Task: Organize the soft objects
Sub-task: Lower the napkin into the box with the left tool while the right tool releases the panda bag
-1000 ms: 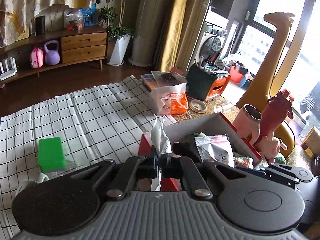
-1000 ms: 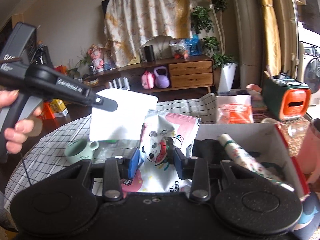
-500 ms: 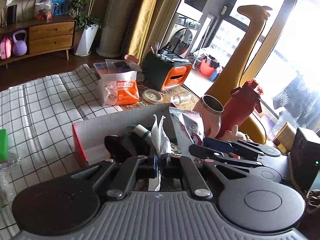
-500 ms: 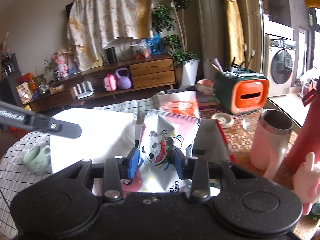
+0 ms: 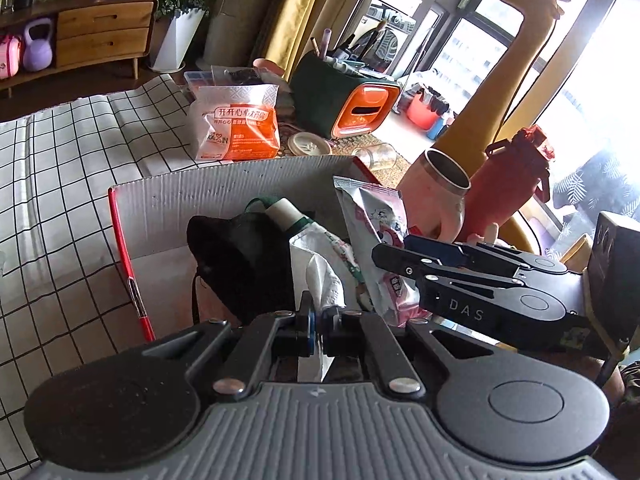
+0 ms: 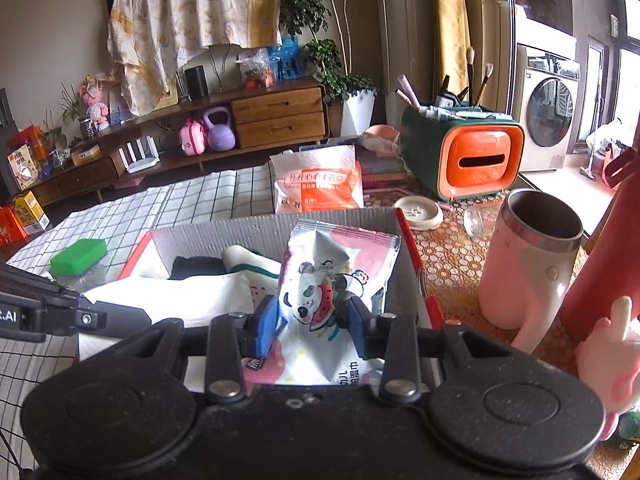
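My left gripper point(image 5: 318, 326) is shut on a white tissue pack point(image 5: 320, 280) and holds it over the grey cardboard box point(image 5: 224, 188) with red edges. Inside the box lie a black cloth point(image 5: 240, 256) and a rolled white sock point(image 5: 286, 210). My right gripper point(image 6: 312, 320) is shut on a panda-print wet wipes pouch point(image 6: 332, 280), held over the right side of the same box point(image 6: 248, 228). The right gripper point(image 5: 460, 276) and pouch point(image 5: 372, 216) also show in the left wrist view. The tissue pack point(image 6: 168, 296) shows white in the right wrist view.
An orange-and-white tissue bag point(image 5: 236, 124) stands behind the box. A green-orange organizer point(image 5: 344, 96), pink tumbler point(image 6: 532, 260) and red bottle point(image 5: 508, 180) stand right of it. A green sponge point(image 6: 80, 256) lies left on the checked cloth point(image 5: 60, 168).
Both grippers have moved down and closer over the box with their loads. The left gripper's tissue pack now hangs inside the box beside the black cloth.
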